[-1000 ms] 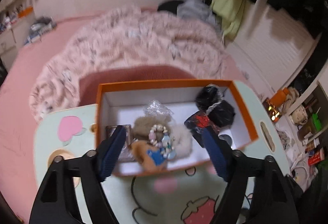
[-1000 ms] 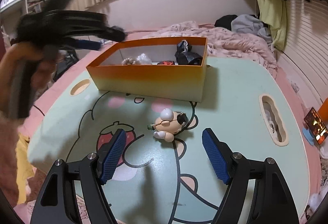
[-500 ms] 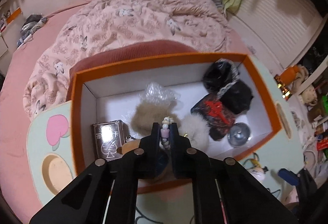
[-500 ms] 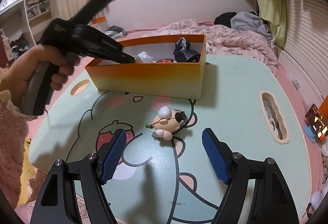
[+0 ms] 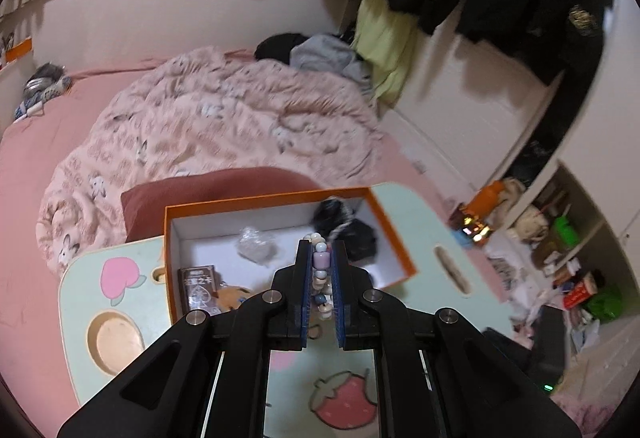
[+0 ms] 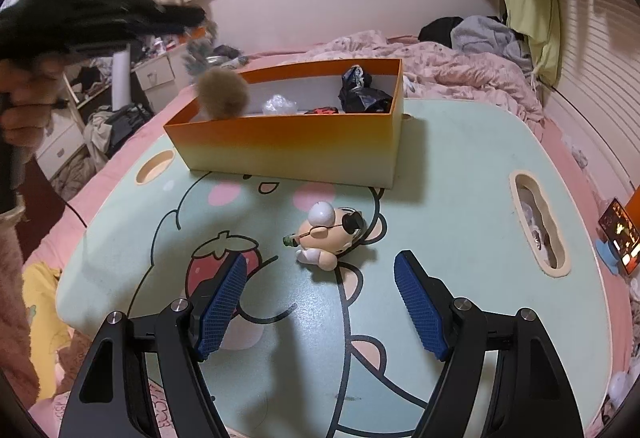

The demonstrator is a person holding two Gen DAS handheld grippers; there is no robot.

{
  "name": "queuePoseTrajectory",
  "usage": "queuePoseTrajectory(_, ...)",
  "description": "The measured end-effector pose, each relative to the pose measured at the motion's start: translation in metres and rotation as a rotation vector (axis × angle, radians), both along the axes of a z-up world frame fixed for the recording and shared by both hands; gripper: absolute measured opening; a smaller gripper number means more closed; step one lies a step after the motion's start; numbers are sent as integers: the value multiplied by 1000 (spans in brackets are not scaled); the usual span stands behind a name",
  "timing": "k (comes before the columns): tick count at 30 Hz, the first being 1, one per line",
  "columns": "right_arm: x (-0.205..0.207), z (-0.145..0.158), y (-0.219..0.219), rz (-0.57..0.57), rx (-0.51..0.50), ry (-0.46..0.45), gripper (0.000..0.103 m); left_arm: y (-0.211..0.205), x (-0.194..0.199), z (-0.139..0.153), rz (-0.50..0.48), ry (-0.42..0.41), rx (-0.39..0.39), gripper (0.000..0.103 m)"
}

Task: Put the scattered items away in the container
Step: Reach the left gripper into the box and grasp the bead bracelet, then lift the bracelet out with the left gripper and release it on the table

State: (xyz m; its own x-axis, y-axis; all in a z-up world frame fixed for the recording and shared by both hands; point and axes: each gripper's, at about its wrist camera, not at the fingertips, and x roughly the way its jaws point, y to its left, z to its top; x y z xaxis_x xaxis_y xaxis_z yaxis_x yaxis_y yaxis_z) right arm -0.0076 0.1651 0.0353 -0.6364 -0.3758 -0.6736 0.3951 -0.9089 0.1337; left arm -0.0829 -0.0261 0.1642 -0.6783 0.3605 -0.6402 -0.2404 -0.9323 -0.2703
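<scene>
The orange box (image 5: 392,228) stands on the mint cartoon table and also shows in the right wrist view (image 6: 288,145). My left gripper (image 5: 320,258) is shut on a beaded charm string (image 5: 321,262) and holds it above the box. In the right wrist view a brown fluffy pom-pom (image 6: 222,93) hangs from that string over the box's left end. Inside the box lie a black bundle (image 5: 352,230), a clear plastic wrap (image 5: 256,244) and a card pack (image 5: 198,284). My right gripper (image 6: 320,302) is open just in front of a small cartoon figure (image 6: 330,234) lying on the table.
A pink bed with a rumpled blanket (image 5: 216,117) lies behind the table. The table (image 6: 460,197) has cut-out slots at its left (image 6: 154,165) and right (image 6: 538,222). Cluttered shelves and floor items (image 5: 560,258) are on the right.
My left gripper shut on the beaded charm inside the box and has lifted it up, pom-pom dangling. The right gripper has edged slightly nearer the figure.
</scene>
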Motion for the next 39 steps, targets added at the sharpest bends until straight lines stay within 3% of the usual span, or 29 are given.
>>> queuePoseTrajectory(2,-1,0,-1,1,1,-3,76,4,2,4,16,30,-48,10)
queuePoseTrajectory(5,-2,-1,-1,2,1,-11,76,13,-14,-2,73,33,-190,10)
queuePoseTrajectory(6,-2,-2,-1,2,1,-13,76,13,-25,-8,64,2,-175,10)
queuePoseTrajectory(8,-2,-1,0,2,1,-12,76,1,-44,-18,43,-62,-37,10)
queuePoseTrajectory(9,-2,-1,0,1,0,-10,76,-3,-49,-20,37,-54,16,10)
queuePoseTrajectory(10,-2,-1,1,0,-1,-10,76,-1,-50,-21,49,-33,-12,10)
queuePoseTrajectory(12,-3,-2,1,0,-1,-14,76,9,-52,-25,99,-11,-154,10)
queuePoseTrajectory(15,-3,-2,1,0,-4,-16,76,3,-50,-24,31,-40,13,10)
queuePoseTrajectory(18,-3,-2,1,0,-3,-18,76,9,-34,-21,64,1,-87,10)
queuePoseTrajectory(27,-4,-2,3,-9,-8,-23,76,23,44,-36,-29,33,60,10)
queuePoseTrajectory(30,-3,-3,3,-8,-8,-24,76,34,57,-56,-16,30,30,10)
queuePoseTrajectory(37,-3,-3,5,-10,-11,-28,76,44,55,-119,22,-67,-9,11)
queuePoseTrajectory(38,-4,-3,5,-10,-11,-28,76,46,55,-125,35,-74,-30,14)
queuePoseTrajectory(39,-4,-3,5,-10,-11,-28,76,47,56,-129,47,-80,-52,28)
